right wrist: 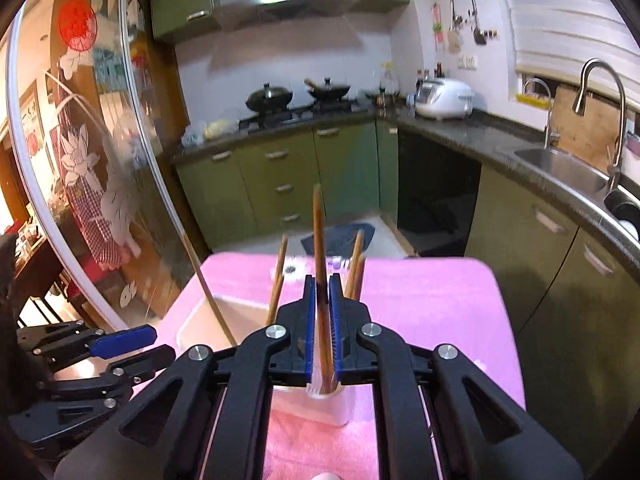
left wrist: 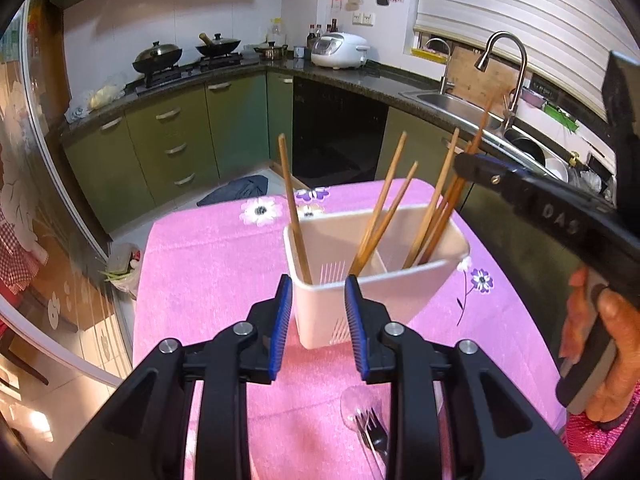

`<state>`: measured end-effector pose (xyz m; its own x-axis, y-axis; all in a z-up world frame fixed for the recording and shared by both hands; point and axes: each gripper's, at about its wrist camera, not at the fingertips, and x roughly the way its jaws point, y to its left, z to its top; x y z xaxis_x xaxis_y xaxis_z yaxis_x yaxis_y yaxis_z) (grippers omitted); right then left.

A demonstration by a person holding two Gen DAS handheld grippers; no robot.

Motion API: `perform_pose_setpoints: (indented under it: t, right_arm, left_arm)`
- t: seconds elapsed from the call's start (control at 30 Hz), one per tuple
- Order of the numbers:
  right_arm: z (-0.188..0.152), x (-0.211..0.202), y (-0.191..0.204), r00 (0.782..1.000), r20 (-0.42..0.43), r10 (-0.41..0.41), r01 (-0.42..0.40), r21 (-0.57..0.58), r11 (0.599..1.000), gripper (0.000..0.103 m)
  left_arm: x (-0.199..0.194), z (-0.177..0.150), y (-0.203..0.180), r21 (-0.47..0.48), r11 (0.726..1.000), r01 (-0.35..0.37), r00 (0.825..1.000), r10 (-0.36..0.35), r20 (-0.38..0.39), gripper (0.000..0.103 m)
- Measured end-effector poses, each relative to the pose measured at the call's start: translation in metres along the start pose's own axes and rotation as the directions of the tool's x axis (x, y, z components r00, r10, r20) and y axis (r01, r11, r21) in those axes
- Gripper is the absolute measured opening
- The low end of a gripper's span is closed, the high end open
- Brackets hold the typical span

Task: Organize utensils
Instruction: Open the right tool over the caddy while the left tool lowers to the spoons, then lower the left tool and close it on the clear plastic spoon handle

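Step in hand: the right gripper [right wrist: 322, 312] is lowering a pair of wooden chopsticks [right wrist: 320, 240] into the white utensil holder [left wrist: 376, 276] standing on the pink-clothed desk [left wrist: 208, 272].
Right jaws: nearly together, the chopsticks lying between the pads; whether they are pressing or loosening, I cannot tell.
Left jaws: the left gripper [left wrist: 318, 322] is standing apart and empty, the holder's near corner just beyond the tips.
Waiting: a fork [left wrist: 372, 432] is lying beneath the left jaws.
Next move: probably freeing the chopsticks so they drop among the others, then fetching the fork.

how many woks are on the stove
2. One wok sits on the left burner, the other wok on the right burner, both lidded. The stove shows no more.
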<state>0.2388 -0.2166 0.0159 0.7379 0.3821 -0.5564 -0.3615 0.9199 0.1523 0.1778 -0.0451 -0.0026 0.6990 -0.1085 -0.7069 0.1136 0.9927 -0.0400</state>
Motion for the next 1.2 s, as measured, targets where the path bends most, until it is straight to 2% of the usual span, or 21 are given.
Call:
perform_pose_setpoints:
  t: [0.03,0.2,0.4,0.6,0.7,0.73,1.0,1.07,1.2]
  right_arm:
    - [-0.005,0.002,-0.001,1.000,-0.008,0.003,-0.003,0.001,1.000,0.019]
    - [-0.019,-0.014,-0.006,0.999,0.016,0.035,-0.036,0.025,0.999,0.020]
    - [-0.059,-0.055,-0.012,0.998,0.006,0.069,-0.069,0.024,0.997,0.026]
    - [-0.113,-0.070,-0.034,0.994,-0.060,0.086,-0.081,0.087,0.993,0.026]
    - [-0.130,-0.070,-0.047,0.993,-0.085,0.086,-0.075,0.125,0.989,0.026]
    - [-0.136,-0.069,-0.051,0.992,-0.093,0.089,-0.076,0.138,0.988,0.026]
    - [-0.136,-0.070,-0.051,0.989,-0.101,0.109,-0.094,0.144,0.985,0.026]
    - [-0.131,-0.070,-0.049,0.990,-0.095,0.109,-0.095,0.142,0.985,0.033]
    - [-0.128,-0.072,-0.049,0.990,-0.089,0.110,-0.097,0.142,0.985,0.034]
  left_arm:
    - [0.000,-0.003,0.000,-0.001,1.000,0.002,1.000,-0.002,-0.007,0.026]
    - [0.002,-0.019,0.000,-0.018,1.000,0.018,0.999,-0.019,-0.044,0.030]
    - [0.016,-0.058,-0.010,-0.044,0.998,0.052,0.988,-0.058,-0.142,0.034]
    - [0.042,-0.100,-0.022,-0.067,0.995,0.074,0.956,-0.090,-0.280,0.034]
    - [0.056,-0.116,-0.028,-0.085,0.992,0.090,0.928,-0.115,-0.355,0.034]
    - [0.058,-0.120,-0.028,-0.088,0.992,0.088,0.924,-0.115,-0.366,0.034]
    - [0.074,-0.127,-0.034,-0.092,0.994,0.058,0.909,-0.091,-0.406,0.034]
    - [0.078,-0.129,-0.032,-0.091,0.994,0.052,0.901,-0.087,-0.426,0.034]
    - [0.082,-0.132,-0.026,-0.095,0.994,0.045,0.891,-0.083,-0.446,0.024]
